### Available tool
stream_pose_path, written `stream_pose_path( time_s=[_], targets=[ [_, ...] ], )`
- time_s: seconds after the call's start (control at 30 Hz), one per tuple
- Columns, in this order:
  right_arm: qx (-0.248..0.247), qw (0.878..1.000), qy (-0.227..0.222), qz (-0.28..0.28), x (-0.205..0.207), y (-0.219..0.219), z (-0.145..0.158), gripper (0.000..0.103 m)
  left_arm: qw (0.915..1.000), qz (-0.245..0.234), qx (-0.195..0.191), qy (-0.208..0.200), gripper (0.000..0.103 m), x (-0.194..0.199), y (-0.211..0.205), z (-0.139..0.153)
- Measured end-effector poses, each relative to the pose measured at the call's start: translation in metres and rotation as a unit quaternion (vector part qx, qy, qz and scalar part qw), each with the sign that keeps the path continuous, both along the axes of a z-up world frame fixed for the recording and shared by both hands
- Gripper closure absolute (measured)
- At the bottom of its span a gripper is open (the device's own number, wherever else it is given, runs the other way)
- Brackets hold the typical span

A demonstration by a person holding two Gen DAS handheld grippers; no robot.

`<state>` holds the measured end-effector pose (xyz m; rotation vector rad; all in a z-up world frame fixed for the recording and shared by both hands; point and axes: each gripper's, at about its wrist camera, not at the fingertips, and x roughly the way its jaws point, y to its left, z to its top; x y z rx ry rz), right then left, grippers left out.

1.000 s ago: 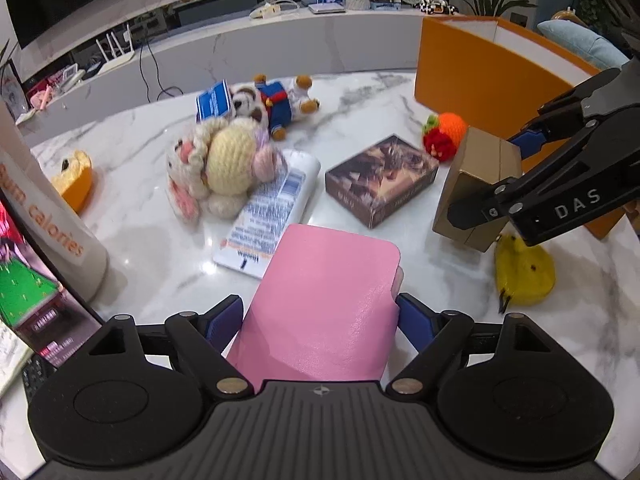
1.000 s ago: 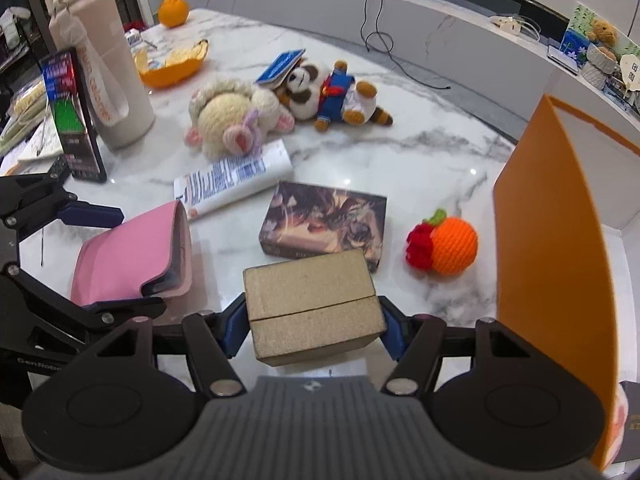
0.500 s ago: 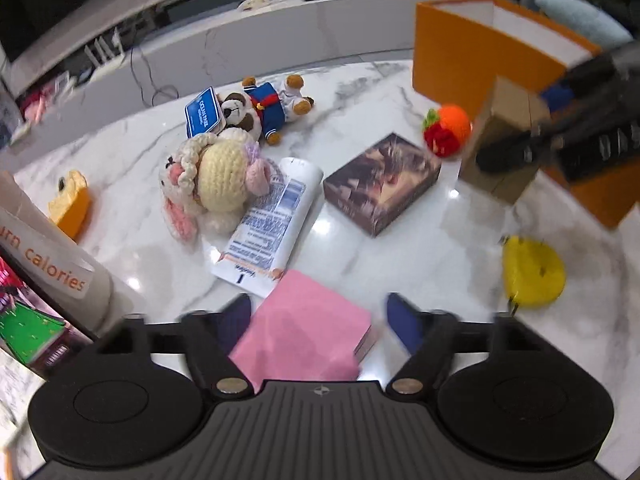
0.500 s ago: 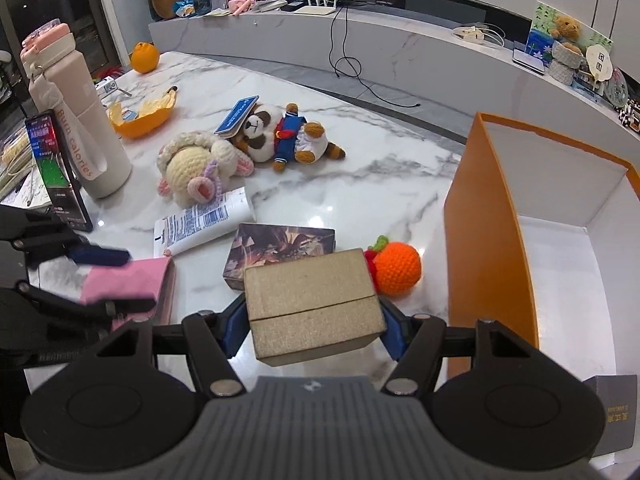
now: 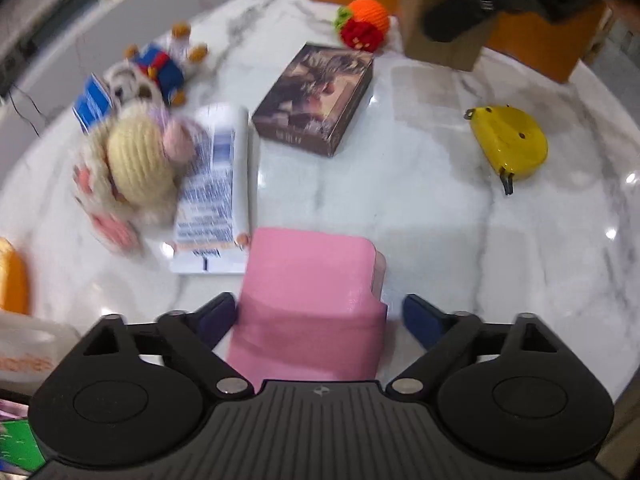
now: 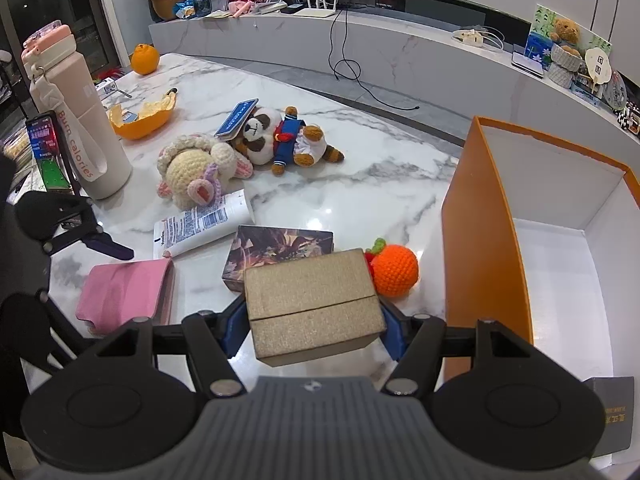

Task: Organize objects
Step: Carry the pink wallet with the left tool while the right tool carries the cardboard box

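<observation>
My right gripper (image 6: pixel 312 316) is shut on a tan cardboard box (image 6: pixel 312 304) and holds it above the marble table, left of the orange storage box (image 6: pixel 480 248). The same box (image 5: pixel 440 24) shows at the top right of the left wrist view. My left gripper (image 5: pixel 316 320) is open around a pink wallet (image 5: pixel 308 300) that lies on the table; its fingers stand a little apart from the wallet's sides. The wallet (image 6: pixel 124 292) also shows at the left of the right wrist view.
On the table lie a dark printed box (image 5: pixel 316 96), a white tube (image 5: pixel 216 184), a cream crochet doll (image 5: pixel 132 160), a panda plush (image 6: pixel 280 140), a crochet orange (image 6: pixel 394 270) and a yellow tape measure (image 5: pixel 508 142). A beige bottle (image 6: pixel 76 136) and a phone stand at left.
My right gripper has lifted the cardboard box and carried it toward the orange box. My left gripper has risen and tilted over the pink wallet, which stays on the table.
</observation>
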<state>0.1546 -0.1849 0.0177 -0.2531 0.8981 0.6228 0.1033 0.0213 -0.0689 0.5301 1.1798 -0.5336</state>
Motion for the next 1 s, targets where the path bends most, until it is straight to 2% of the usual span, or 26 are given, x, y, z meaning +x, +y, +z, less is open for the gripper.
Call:
stream_pose_path(
  time_s=[0.1,0.23,0.27,0.5,0.63,0.77,1.0],
  targets=[
    [-0.001,1.000,0.001,0.002,0.000,0.000,0.000,0.036,0.9977,0.042,-0.036,0.040,0.000,0.008,0.012,-0.005],
    [-0.003,1.000,0.000,0.002,0.001,0.000,-0.001,0.036,0.9975,0.048,-0.044,0.026,0.002,0.000,0.012,-0.003],
    [-0.004,1.000,-0.001,0.001,0.001,-0.001,-0.001,0.036,0.9971,0.054,-0.049,0.021,0.006,-0.002,0.012,0.000],
    [-0.003,1.000,-0.003,0.000,0.001,-0.002,0.001,0.036,0.9941,0.096,-0.049,0.008,0.009,-0.015,0.004,0.003],
    [0.003,1.000,-0.007,-0.005,0.002,-0.005,0.004,0.036,0.9901,0.126,-0.060,-0.014,0.010,-0.020,0.002,0.011],
    [0.013,1.000,-0.013,-0.015,0.004,-0.011,0.010,0.036,0.9896,0.119,-0.076,-0.026,0.010,-0.011,-0.004,0.033],
    [0.048,0.997,-0.038,-0.044,0.010,-0.033,0.031,0.037,0.9906,0.086,-0.083,-0.067,0.010,0.000,-0.040,0.068]
  ],
)
